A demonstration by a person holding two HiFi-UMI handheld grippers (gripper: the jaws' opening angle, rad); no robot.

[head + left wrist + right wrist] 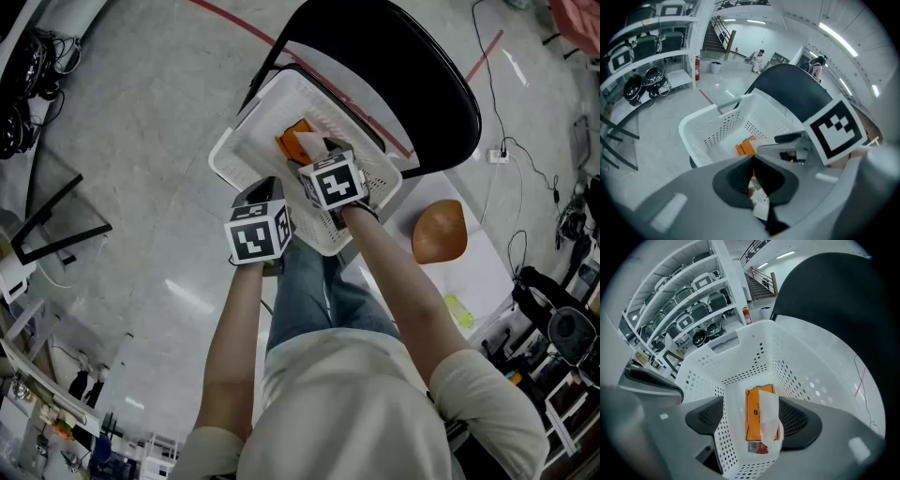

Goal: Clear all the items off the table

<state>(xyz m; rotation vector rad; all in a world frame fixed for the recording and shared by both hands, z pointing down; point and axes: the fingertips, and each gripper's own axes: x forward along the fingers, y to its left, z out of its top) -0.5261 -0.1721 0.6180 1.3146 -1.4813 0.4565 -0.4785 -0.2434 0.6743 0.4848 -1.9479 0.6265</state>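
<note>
A white basket (246, 150) is seen in the head view, set on a black chair (412, 84), with an orange pack (298, 142) lying inside it. Both grippers are held over the basket's near rim, the left gripper (260, 217) at the left corner and the right gripper (333, 180) further in.

The table (487, 272) is shown by the head view alone, to the right of the chair. A brown domed thing (439, 232) and a small yellow-green thing (457, 309) are left on it, well apart from the basket.

In the right gripper view the jaws are seen wide apart above the basket's floor, with nothing gripped. The pack (753, 413) is framed between them, flat on the floor, and a white tissue (768, 420) is draped over its right side. That tissue is not made out clearly from the head.

In the left gripper view the jaws are pressed together, and a small white wrapper (758, 199) with red print is pinched low between the pads. This wrapper is hidden from the head view by the marker cube. The right gripper's cube (834, 132) is caught here at the right, and the pack (746, 146) lies beyond the closed jaws.

White shelves (693, 305) are shown behind the basket only in the two gripper views.
</note>
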